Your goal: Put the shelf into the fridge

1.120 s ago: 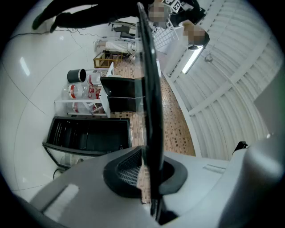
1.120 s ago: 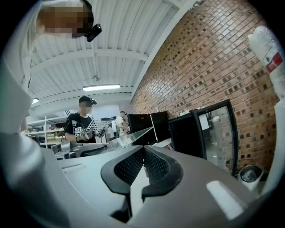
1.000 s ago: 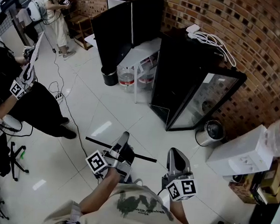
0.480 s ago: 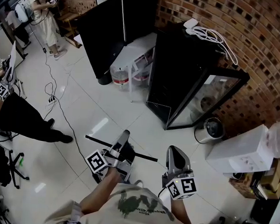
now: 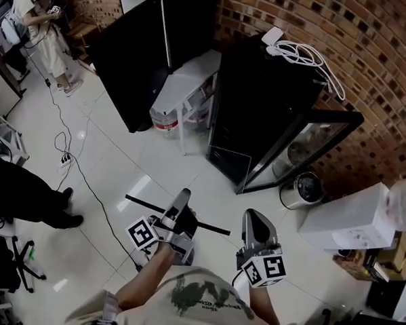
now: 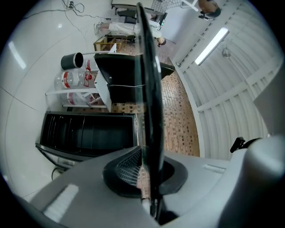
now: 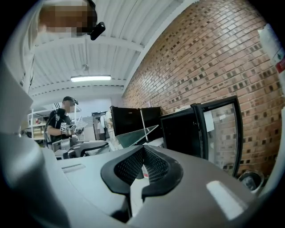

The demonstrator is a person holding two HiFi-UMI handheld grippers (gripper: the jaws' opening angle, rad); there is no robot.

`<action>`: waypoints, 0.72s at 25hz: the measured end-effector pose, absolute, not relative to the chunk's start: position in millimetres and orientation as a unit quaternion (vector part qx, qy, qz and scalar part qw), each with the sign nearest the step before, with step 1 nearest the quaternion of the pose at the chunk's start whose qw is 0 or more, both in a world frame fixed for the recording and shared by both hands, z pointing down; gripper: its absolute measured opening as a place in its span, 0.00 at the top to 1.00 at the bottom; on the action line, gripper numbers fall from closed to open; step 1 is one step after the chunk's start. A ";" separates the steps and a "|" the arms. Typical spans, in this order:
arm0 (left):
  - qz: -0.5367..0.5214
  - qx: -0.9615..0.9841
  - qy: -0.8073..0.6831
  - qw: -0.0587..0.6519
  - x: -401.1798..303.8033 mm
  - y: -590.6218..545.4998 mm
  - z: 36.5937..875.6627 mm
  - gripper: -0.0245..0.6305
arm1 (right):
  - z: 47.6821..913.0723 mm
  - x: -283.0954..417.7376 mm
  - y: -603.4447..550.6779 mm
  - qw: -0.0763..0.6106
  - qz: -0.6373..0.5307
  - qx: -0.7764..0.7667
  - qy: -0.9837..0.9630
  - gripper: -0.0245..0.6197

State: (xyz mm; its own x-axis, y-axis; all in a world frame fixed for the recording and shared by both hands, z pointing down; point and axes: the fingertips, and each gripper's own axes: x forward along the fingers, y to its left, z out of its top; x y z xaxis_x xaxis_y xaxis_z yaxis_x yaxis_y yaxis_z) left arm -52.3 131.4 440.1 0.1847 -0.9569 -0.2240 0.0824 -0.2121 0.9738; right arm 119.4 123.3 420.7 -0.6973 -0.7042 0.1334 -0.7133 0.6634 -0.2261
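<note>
Fridge (image 5: 261, 93) is shown open, well apart from the glass shelf (image 5: 206, 226), which is gripped by one rim in the tightly closed left gripper (image 5: 181, 199); the right gripper (image 5: 254, 226) is pinched together on nothing. Held so narrowly, the shelf could be twisted loose or knocked against the fridge door (image 5: 306, 140).
</note>
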 end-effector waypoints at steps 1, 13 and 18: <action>-0.514 0.584 -0.372 0.506 -54.8 124.1 439.9 0.94 | 419.9 116.3 117.3 0.018 0.130 0.393 -0.910 0.96; -0.484 0.604 -0.327 0.542 -80.7 53.5 440.4 0.94 | 408.9 83.1 64.6 0.024 0.115 0.451 -0.885 0.96; -0.471 0.616 -0.307 0.552 -85.9 28.5 441.0 0.94 | 402.9 74.7 49.2 0.027 0.104 0.478 -0.872 0.96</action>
State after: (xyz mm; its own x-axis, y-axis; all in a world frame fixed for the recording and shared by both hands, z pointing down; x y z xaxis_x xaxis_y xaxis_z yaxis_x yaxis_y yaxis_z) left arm -85.9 28.5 441.0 0.3674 -0.8980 -0.2420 0.1431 -0.2025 0.9688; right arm 74.7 49.2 402.9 -0.5419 -0.8275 0.1470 -0.8389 0.5217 -0.1555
